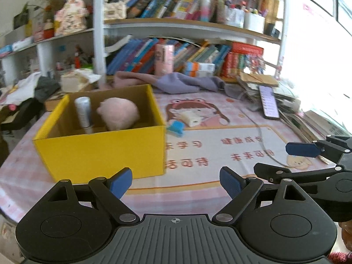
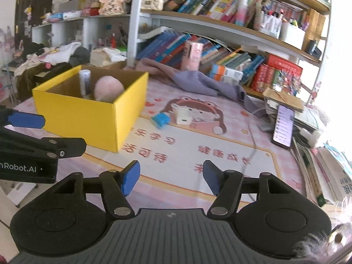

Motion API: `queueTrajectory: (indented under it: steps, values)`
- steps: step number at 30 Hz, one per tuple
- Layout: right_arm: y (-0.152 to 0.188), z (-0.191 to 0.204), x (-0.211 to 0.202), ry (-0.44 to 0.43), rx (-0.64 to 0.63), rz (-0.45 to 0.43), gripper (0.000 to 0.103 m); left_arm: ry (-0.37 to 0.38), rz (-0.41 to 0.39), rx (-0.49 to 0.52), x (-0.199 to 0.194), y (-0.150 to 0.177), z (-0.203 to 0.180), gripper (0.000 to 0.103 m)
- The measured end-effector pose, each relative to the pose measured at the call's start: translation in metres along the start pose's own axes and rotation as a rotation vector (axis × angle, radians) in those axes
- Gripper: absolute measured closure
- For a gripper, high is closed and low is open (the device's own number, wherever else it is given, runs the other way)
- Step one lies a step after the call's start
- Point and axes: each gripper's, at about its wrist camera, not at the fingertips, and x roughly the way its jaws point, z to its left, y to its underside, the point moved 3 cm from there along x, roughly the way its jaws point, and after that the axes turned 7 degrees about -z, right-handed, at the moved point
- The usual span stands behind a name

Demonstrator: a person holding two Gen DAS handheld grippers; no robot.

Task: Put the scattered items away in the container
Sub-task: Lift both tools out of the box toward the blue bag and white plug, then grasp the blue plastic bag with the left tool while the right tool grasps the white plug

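Both tools hover low over the bench (image 2: 220, 136), which wears a pink cartoon mat, and neither grips anything. From its own camera the left tool (image 1: 176, 181) has its blue pads spread wide with only mat between them. The right tool (image 2: 171, 177) is parted less widely and is also empty. Each shows in the other's view, the right tool at the right edge of the left camera and the left tool (image 2: 28, 121) at the left edge of the right camera, so they sit side by side and close. That probably suits an approach in which each hand takes one of the loose items.

Ahead of the left tool stands the yellow box (image 1: 99, 151), its top open. A silver tube (image 1: 83, 112) leans upright inside it and a pink plush ball (image 1: 120, 113) rests beside the tube; I judge those two already tidied.

Still out on the mat, just past the box's right corner, lie a small blue item (image 2: 160, 120) and a white block (image 2: 183, 115), close together and possibly touching. They seem to be what is left.

Farther back a grey cloth (image 2: 198, 81) sprawls against the books on the shelf (image 2: 220, 57). A lit phone (image 2: 283, 125) leans on piled papers at the right, and a thin cable (image 2: 253, 140) crosses the mat near the right tool's path, a possible snag. The box wall itself limits reach from the left.
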Motion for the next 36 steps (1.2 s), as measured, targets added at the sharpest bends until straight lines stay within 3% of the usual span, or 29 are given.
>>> queueTrajectory:
  steps: [11,20,29,36]
  values:
    - [0.010,-0.043,0.012,0.076,0.049,0.049,0.036,0.072,0.032,0.055,0.036,-0.007,-0.037,0.014]
    - [0.009,-0.068,0.037,0.087,0.057,0.077,0.036,0.079,0.050,0.054,0.067,-0.014,-0.050,0.014]
    - [-0.004,-0.098,0.079,0.064,0.057,0.093,0.036,0.012,0.046,0.105,0.106,-0.031,-0.061,0.014]
    - [-0.027,-0.118,0.126,-0.035,0.071,0.084,0.036,-0.077,0.092,0.114,0.142,-0.048,-0.060,0.014]
